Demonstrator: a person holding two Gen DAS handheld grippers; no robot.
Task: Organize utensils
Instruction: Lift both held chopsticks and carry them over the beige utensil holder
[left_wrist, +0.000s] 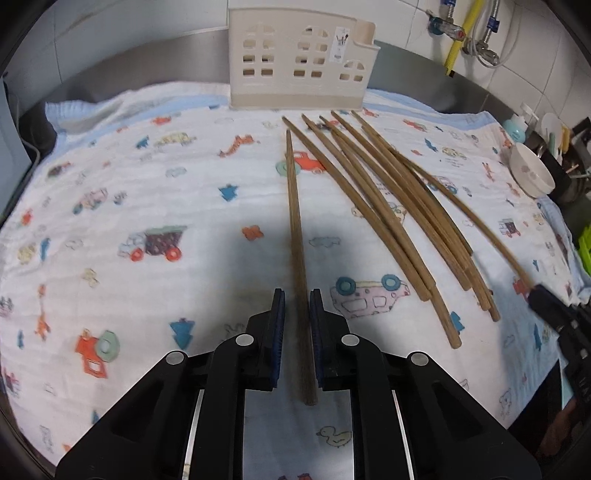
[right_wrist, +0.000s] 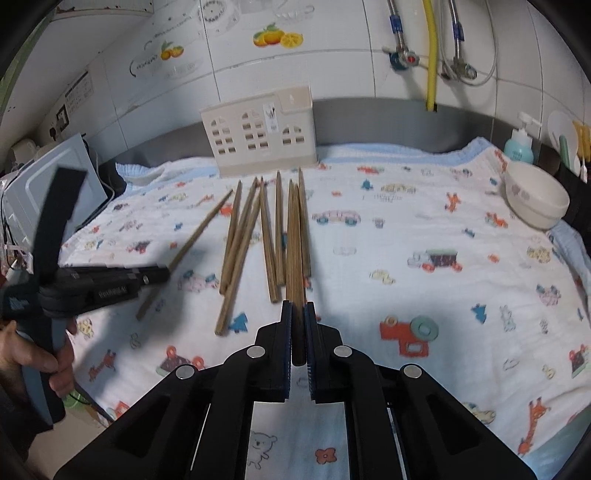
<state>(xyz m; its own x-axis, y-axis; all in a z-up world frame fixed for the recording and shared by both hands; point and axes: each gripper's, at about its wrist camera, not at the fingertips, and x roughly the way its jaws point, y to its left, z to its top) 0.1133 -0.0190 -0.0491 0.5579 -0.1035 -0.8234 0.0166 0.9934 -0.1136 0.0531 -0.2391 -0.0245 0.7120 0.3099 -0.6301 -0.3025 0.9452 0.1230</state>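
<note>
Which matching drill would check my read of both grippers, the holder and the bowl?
1 left gripper
2 right gripper
3 utensil holder
4 bowl

A at the right edge of the cloth
B jaws clamped on a chopstick
C upright at the cloth's back edge
D jaws astride a lone chopstick, gap showing

Pairs: 1-D, 2-B, 3-C, 4-A
</note>
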